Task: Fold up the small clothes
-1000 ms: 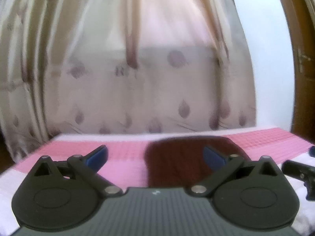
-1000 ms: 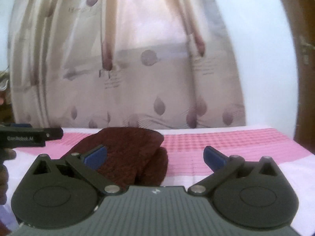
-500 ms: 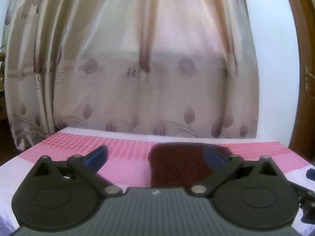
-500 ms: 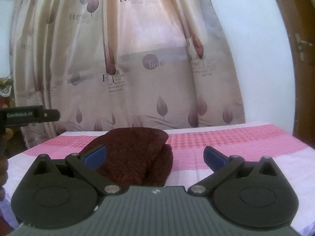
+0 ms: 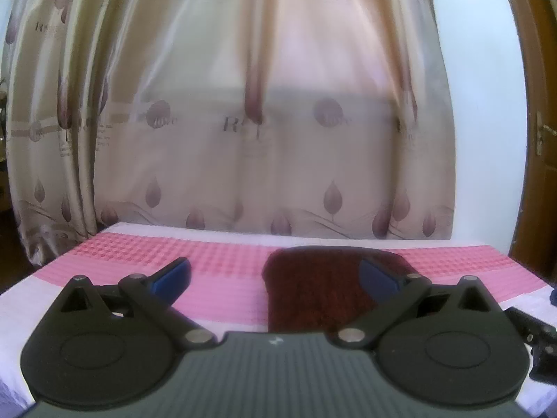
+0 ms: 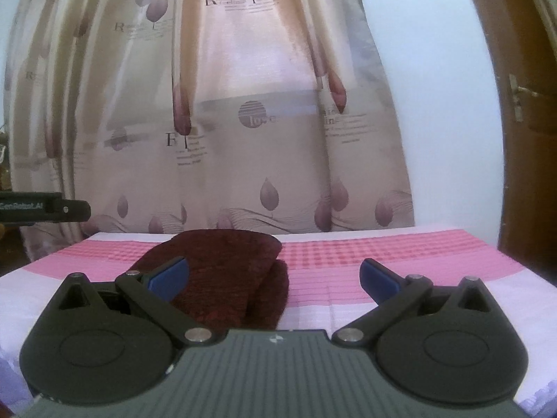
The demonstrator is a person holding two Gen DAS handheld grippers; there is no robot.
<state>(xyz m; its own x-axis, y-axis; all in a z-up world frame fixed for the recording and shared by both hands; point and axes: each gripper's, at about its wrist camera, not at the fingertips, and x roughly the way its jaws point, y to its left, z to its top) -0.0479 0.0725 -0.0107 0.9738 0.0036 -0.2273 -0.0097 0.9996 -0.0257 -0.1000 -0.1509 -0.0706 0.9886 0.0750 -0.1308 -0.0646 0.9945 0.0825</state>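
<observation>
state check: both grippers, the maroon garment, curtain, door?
left gripper: open, empty, raised over the bed.
right gripper: open, empty.
maroon garment: lying on the pink bedspread, one layer folded over another, not held.
curtain: drawn shut.
door: only its edge shows; cannot tell.

the left gripper (image 5: 275, 277) hangs above a bed, its blue-tipped fingers (image 5: 172, 275) spread wide with nothing between them. a dark maroon knitted garment (image 5: 323, 291) lies flat on the pink-and-white checked bedsheet (image 5: 139, 254), partly behind the right-hand finger. a beige leaf-print curtain (image 5: 243, 139) hangs behind the bed, and a brown wooden door (image 5: 538, 122) stands at the right edge. part of the other black gripper (image 5: 532, 331) shows at lower right.
</observation>
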